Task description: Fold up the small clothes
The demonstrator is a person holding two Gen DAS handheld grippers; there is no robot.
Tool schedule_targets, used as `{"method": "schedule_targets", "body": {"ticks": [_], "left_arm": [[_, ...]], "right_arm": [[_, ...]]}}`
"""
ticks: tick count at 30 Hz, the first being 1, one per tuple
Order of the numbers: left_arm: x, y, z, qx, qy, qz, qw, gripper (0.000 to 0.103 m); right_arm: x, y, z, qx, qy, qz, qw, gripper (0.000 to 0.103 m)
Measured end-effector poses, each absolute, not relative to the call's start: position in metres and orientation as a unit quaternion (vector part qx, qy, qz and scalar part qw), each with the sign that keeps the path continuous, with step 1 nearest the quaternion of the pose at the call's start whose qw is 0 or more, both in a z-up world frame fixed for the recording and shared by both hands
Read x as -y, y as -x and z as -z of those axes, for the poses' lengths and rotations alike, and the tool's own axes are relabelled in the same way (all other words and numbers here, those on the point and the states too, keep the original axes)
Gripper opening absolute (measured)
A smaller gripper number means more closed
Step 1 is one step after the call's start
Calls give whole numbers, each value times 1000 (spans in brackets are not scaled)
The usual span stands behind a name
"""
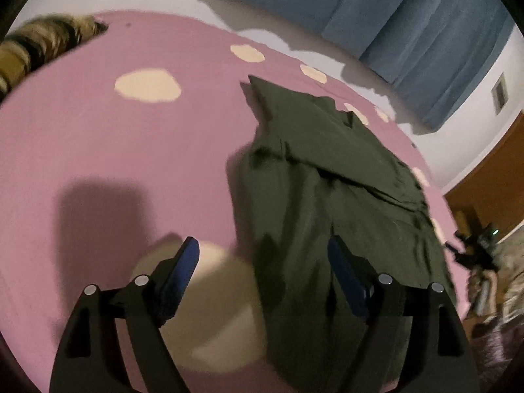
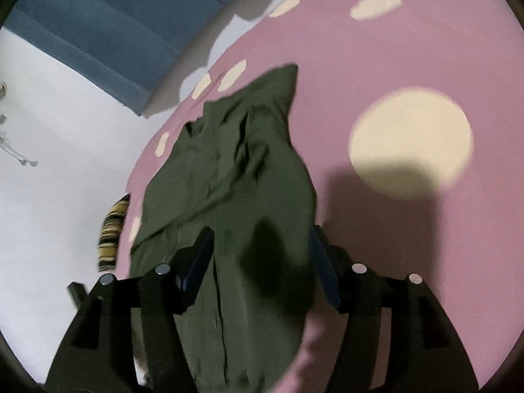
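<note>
A dark olive-green garment (image 1: pixel 327 196) lies rumpled on a pink bedsheet with cream spots (image 1: pixel 131 137). My left gripper (image 1: pixel 262 255) is open, its blue-padded fingers (image 1: pixel 186 262) spread above the garment's near left edge, holding nothing. In the right wrist view the same garment (image 2: pixel 229 170) stretches away from me on the sheet (image 2: pixel 409 65). My right gripper (image 2: pixel 258 245) is open, its jaws on either side of the garment's near end, with the cloth passing between and under them. The other gripper (image 1: pixel 475 249) shows small at the far right of the left wrist view.
A striped yellow-and-black cloth (image 1: pixel 39 49) lies at the bed's far left edge and also shows in the right wrist view (image 2: pixel 111 235). Blue curtains (image 1: pixel 393 19) hang on the white wall behind. A brown door (image 1: pixel 491 177) stands at the right.
</note>
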State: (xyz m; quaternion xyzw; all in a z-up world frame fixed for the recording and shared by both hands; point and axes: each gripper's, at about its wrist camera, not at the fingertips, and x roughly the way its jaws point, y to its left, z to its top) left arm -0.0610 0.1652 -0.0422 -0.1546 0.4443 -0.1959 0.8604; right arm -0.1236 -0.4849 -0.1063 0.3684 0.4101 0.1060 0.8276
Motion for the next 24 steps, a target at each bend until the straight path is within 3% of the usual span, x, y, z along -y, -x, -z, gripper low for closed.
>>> {"method": "schedule_targets", "body": {"ticks": [9, 15, 24], "left_arm": [[-173, 97, 74, -495, 253, 284, 781, 80], [-155, 109, 76, -507, 258, 341, 748, 80], [-130, 121, 75, -499, 241, 370, 745, 80]], "right_arm": [[469, 175, 132, -444, -372, -185, 794, 66], [445, 176, 130, -454, -351, -242, 783, 73], [411, 182, 128, -475, -314, -312, 761, 75]]}}
